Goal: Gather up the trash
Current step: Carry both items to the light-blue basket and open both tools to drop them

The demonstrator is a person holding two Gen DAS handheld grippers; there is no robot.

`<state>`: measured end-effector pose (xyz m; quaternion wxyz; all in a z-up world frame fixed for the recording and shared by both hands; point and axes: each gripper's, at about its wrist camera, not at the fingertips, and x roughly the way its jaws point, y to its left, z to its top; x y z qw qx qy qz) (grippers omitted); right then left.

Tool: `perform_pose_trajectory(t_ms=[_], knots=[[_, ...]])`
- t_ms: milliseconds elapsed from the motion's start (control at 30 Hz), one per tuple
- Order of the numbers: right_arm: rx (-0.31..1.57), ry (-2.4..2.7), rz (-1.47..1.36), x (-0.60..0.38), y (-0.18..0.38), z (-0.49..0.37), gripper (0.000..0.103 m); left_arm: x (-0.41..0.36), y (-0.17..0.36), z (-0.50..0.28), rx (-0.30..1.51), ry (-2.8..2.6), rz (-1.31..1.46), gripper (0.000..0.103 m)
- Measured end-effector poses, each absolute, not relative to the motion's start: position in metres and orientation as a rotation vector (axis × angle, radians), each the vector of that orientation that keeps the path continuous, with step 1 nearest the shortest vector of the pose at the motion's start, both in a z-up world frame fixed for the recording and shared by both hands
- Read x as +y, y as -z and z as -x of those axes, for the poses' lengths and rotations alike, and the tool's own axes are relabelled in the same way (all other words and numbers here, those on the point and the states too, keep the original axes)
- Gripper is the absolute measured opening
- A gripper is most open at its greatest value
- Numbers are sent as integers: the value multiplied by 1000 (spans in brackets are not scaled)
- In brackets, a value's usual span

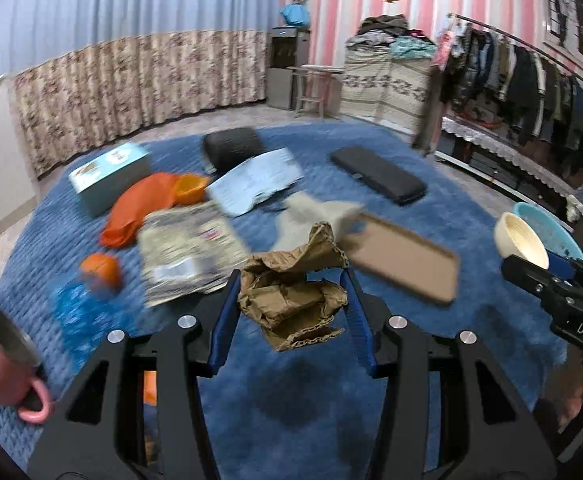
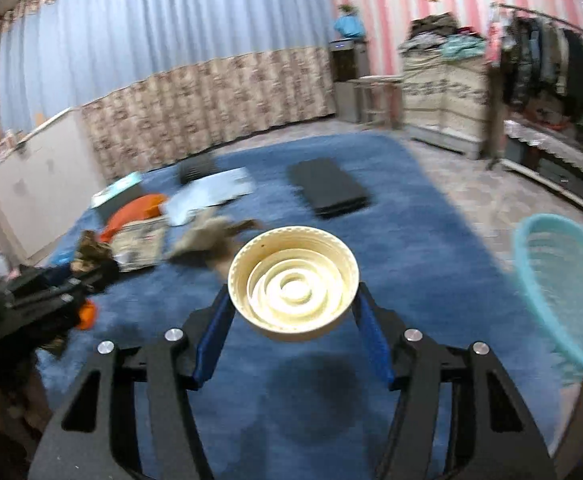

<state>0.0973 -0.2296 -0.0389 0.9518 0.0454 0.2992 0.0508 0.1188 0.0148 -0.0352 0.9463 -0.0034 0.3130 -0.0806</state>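
My left gripper [image 1: 291, 280] is shut on a crumpled brown paper wad [image 1: 291, 304], held above the blue carpet [image 1: 291, 400]. In the right wrist view my right gripper [image 2: 293, 296] is shut on a round cream plastic lid [image 2: 293, 280] with ridged rings inside, also lifted off the carpet. That lid [image 1: 521, 236] and the right gripper [image 1: 531, 276] show at the right edge of the left wrist view. A light blue plastic basket [image 2: 563, 280] stands to the right of the lid. The left gripper [image 2: 51, 284] sits at the far left with the paper.
Litter lies on the carpet ahead: a flat cardboard piece [image 1: 403, 260], a printed packet [image 1: 187, 252], an orange bag [image 1: 139, 208], a pale blue box [image 1: 107, 176], grey crumpled paper [image 1: 311, 216]. Two black cushions [image 1: 379, 174] lie further back. A pink mug [image 1: 7, 360] is at lower left. A clothes rack [image 1: 531, 80] stands on the right.
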Motion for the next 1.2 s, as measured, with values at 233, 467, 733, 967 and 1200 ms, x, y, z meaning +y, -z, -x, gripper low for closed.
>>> perform_pose_trajectory(t_ms=[233, 467, 733, 967, 1200], knots=[[560, 60, -110, -304, 35, -72, 60, -52, 14, -122, 573, 259, -50, 48], [491, 238, -153, -380, 26, -47, 60, -134, 1, -125, 529, 397, -89, 48], [415, 420, -208, -455, 30, -26, 60, -242, 15, -132, 529, 552, -134, 48], [419, 497, -245, -493, 47, -25, 60, -316, 37, -149, 546, 656, -155, 48], [428, 523, -258, -511, 60, -25, 60, -363, 51, -162, 543, 711, -182, 48]])
